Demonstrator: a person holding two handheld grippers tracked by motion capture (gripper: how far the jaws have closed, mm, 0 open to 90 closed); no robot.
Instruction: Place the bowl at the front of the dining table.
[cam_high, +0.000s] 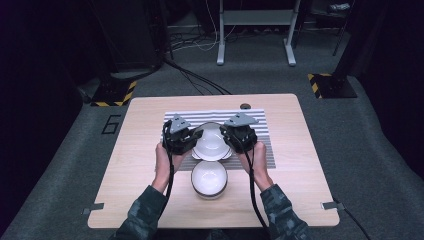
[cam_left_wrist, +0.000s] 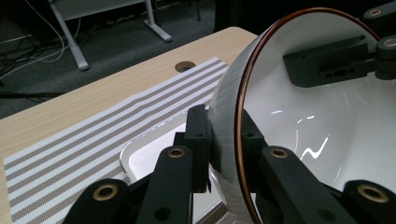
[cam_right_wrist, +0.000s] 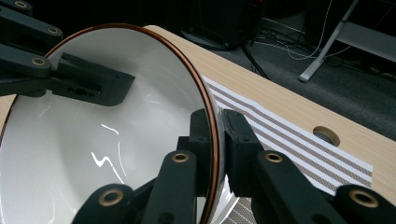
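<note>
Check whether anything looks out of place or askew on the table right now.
Nothing stands out. Both tools, left tool and right tool, clamp the bowl by opposite rims over the striped mat; a second bowl sits upright nearby.

In the left gripper view, the held bowl (cam_left_wrist: 327, 121) runs off the right and bottom edges and hides most of the white tray (cam_left_wrist: 149, 156) beneath. In the high view, the striped mat (cam_high: 260, 140) lies partly hidden behind both grippers; the forearms are cropped at the bottom edge.
</note>
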